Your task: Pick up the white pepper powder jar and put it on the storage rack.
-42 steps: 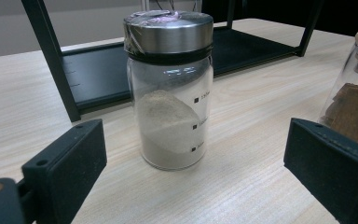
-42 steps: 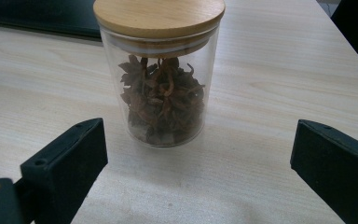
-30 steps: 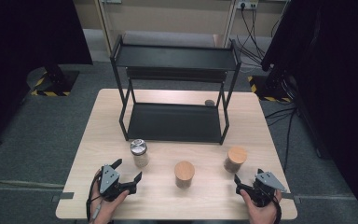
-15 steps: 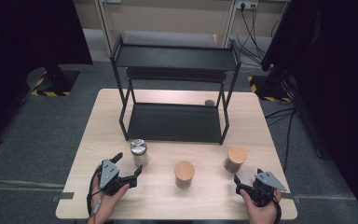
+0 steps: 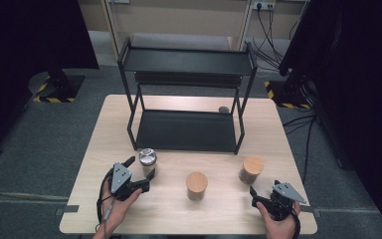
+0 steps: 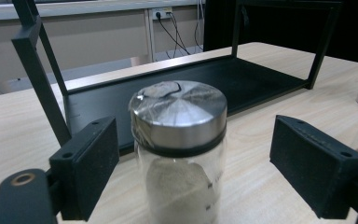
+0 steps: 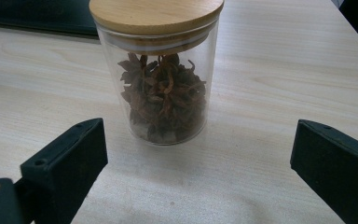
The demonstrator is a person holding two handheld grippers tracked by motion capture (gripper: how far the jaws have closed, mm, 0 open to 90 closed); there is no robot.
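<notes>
Glass with a brushed steel screw lid, the small clear jar of pale powder (image 6: pixel 178 154) stands upright on the light wooden table (image 5: pixel 129 219), just in front of the black metal two-tier rack (image 5: pixel 186 130) and near its left front leg. It sits there within easy reach, so a lift onto the rack's lower shelf looks like the work in hand. The left tongs (image 6: pixel 209 163) straddle this jar: one black pad is just beside the glass on the left, the other well off to the right, so nothing is gripped yet. Earlier frames are at hand, and the jaws have just been closing with the jar between them, which reads as the start of a grasp below the lid, where the straight glass wall gives the pads a flat hold.

Farther right, the right tongs (image 7: pixel 200 172) are spread wide and hold nothing; they point at a clear glass jar with a bamboo lid (image 7: pixel 163 70), filled with dark star anise, standing free on the table ahead of the jaws, probably next in line. In the high view a second bamboo-lidded jar (image 5: pixel 197 185) stands between the two hands, apart from both. The left hand (image 5: pixel 119 199) rests at the table's near edge.
</notes>
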